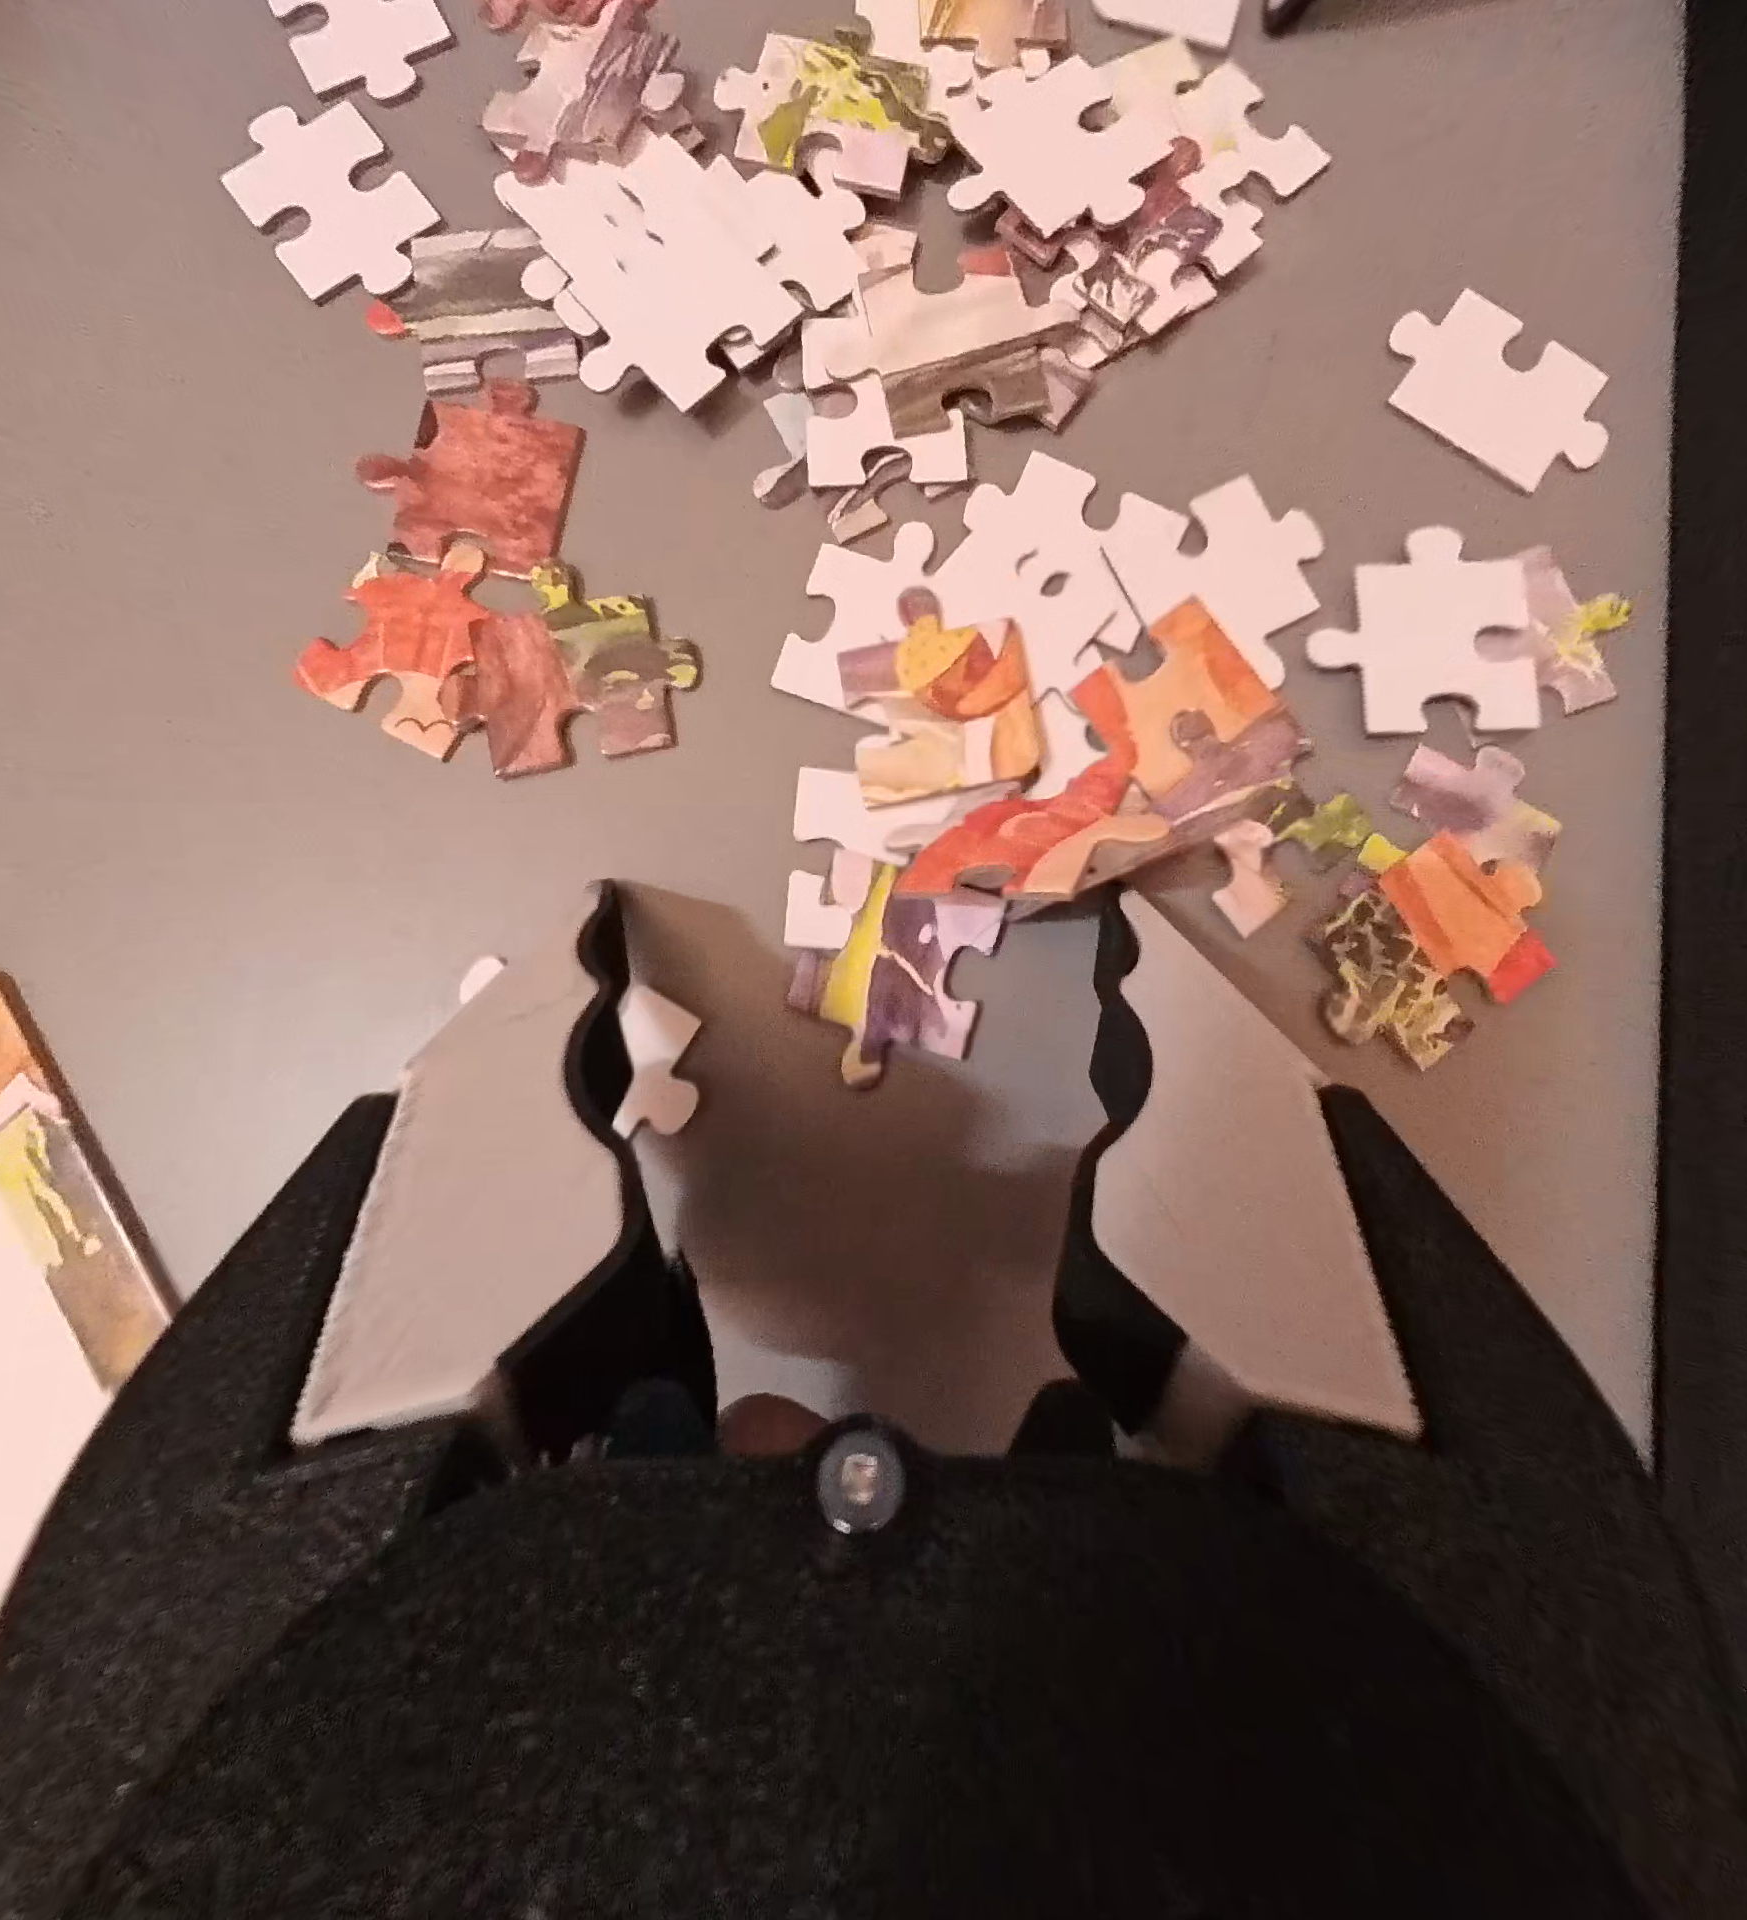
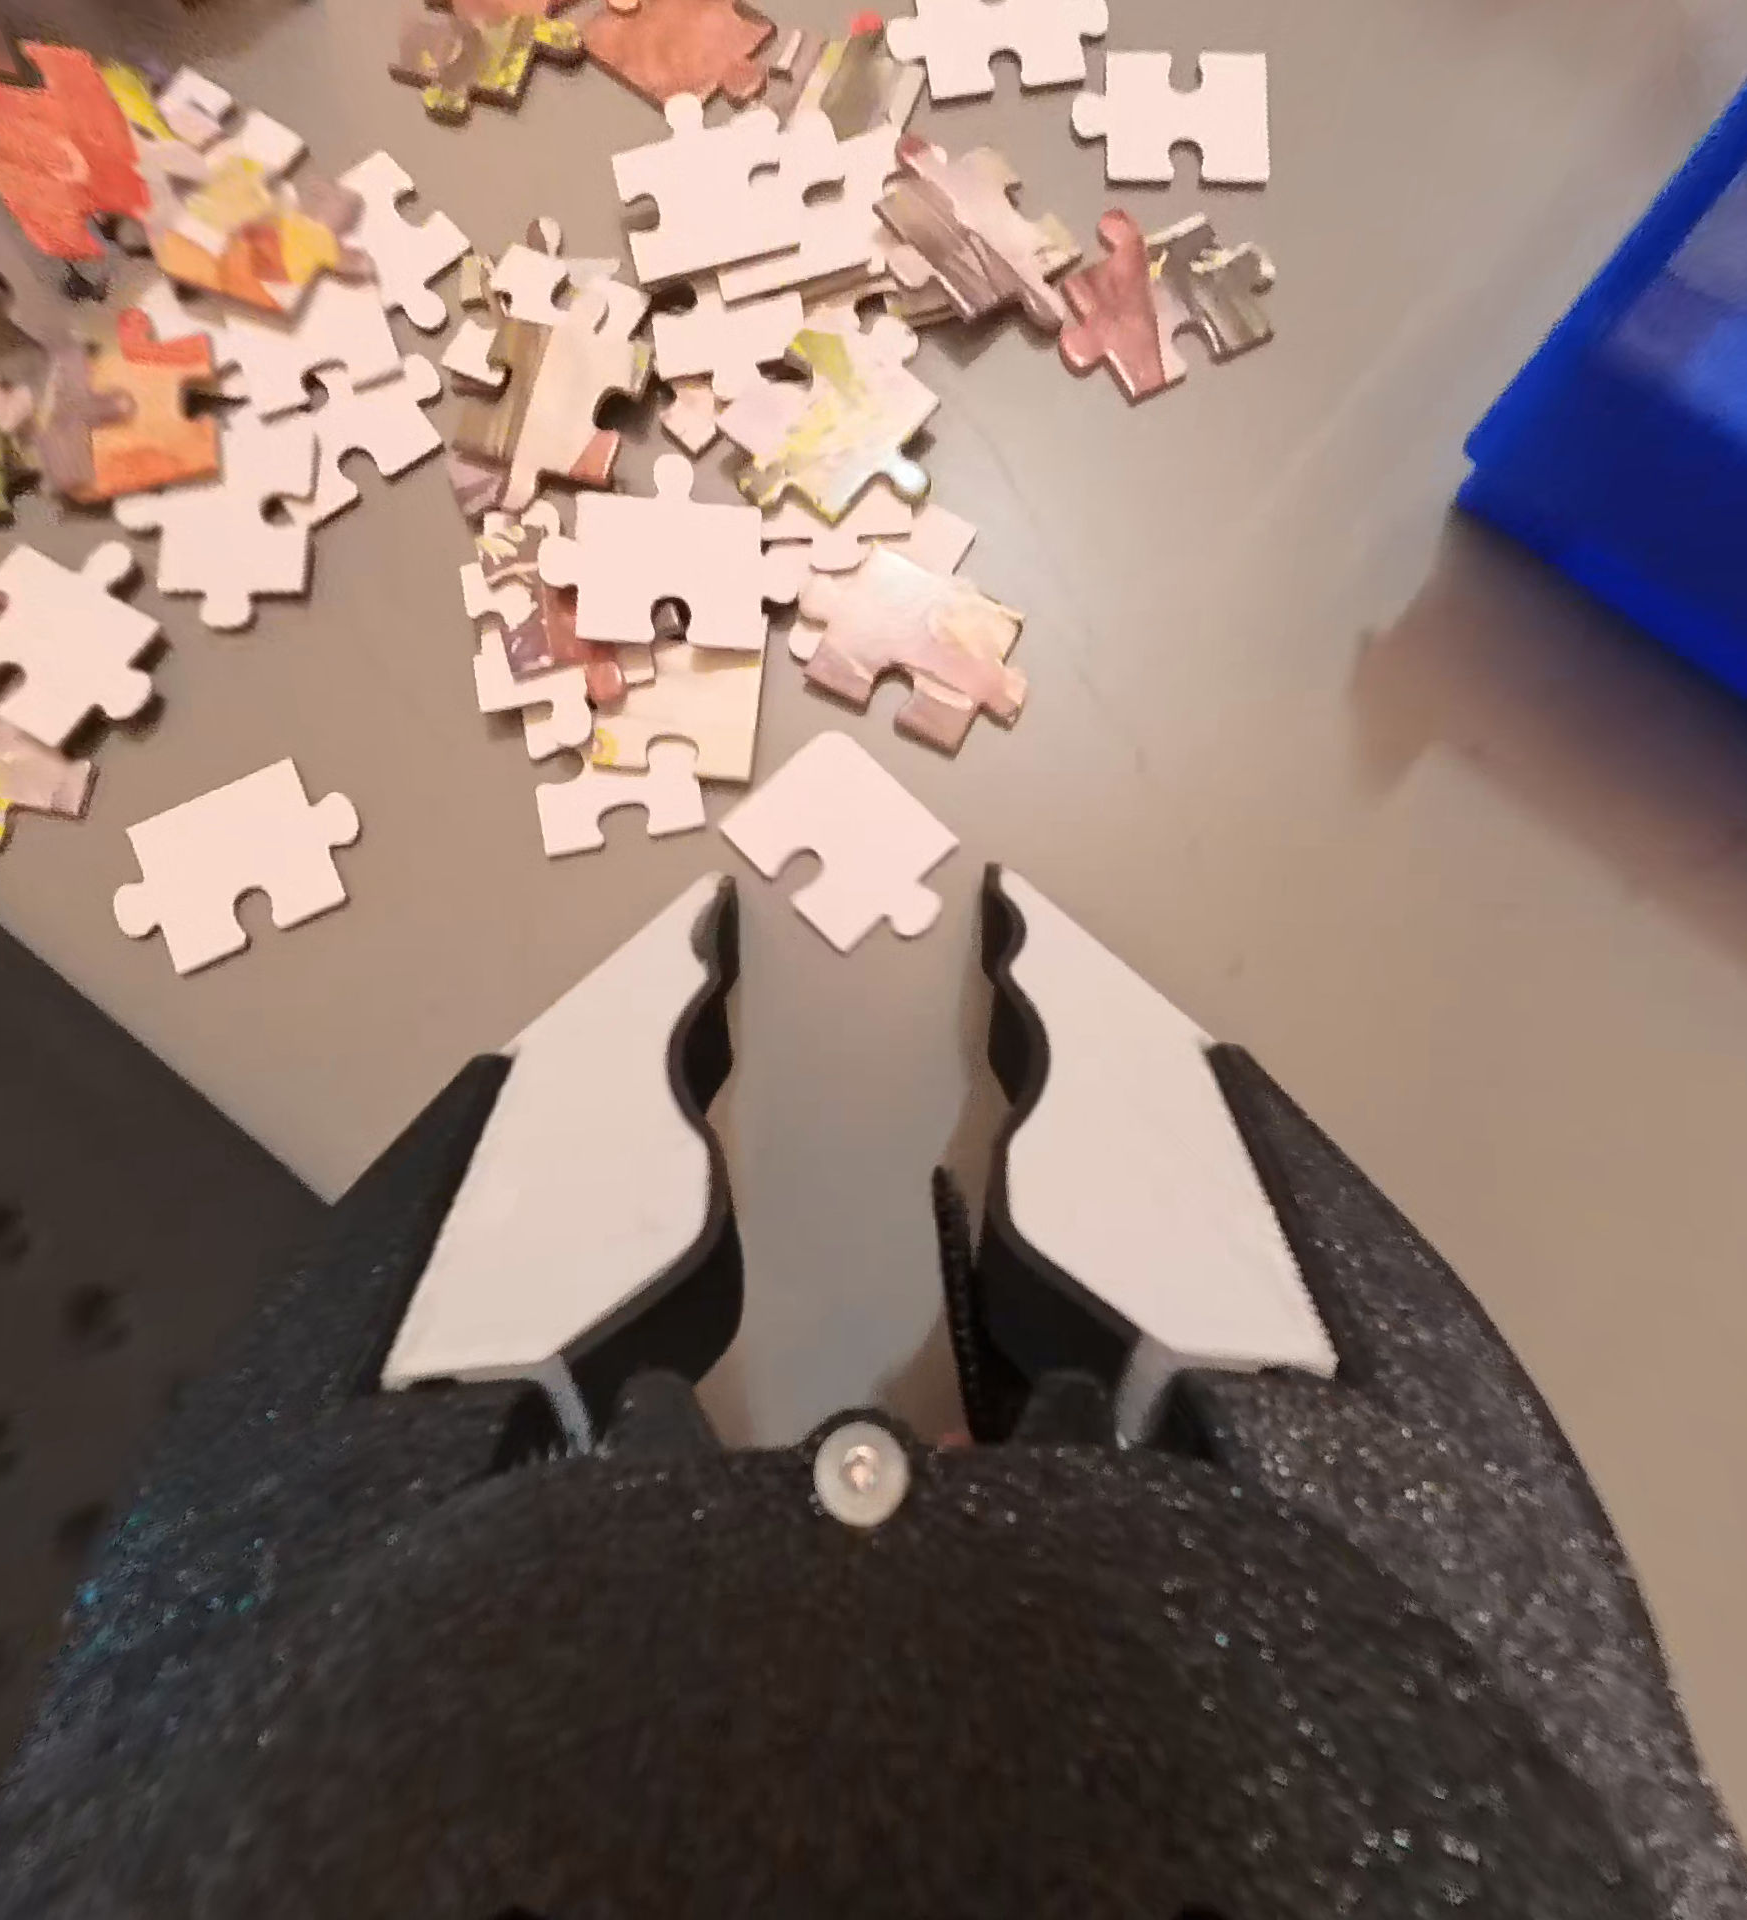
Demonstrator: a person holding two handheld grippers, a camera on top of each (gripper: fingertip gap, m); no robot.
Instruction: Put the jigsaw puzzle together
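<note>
Jigsaw pieces (image 1: 848, 291) are lying scattered on the grey worktop (image 1: 121, 468), many blank side up. The left gripper (image 1: 864, 904) is hovering spread and empty near a colourful piece cluster (image 1: 1045, 769). The right gripper (image 2: 858, 883) is hovering spread, empty, just near of a white corner piece (image 2: 838, 831); a blue bin (image 2: 1679, 364) is sitting far right.

Warm dim light, soft shadows, motion-blurred edges, wide-angle bending near borders

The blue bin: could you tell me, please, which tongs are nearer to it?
Right. The right tongs point at a white piece, with the blue bin off to their right. The left tongs are over coloured pieces; their view shows no bin.
</note>
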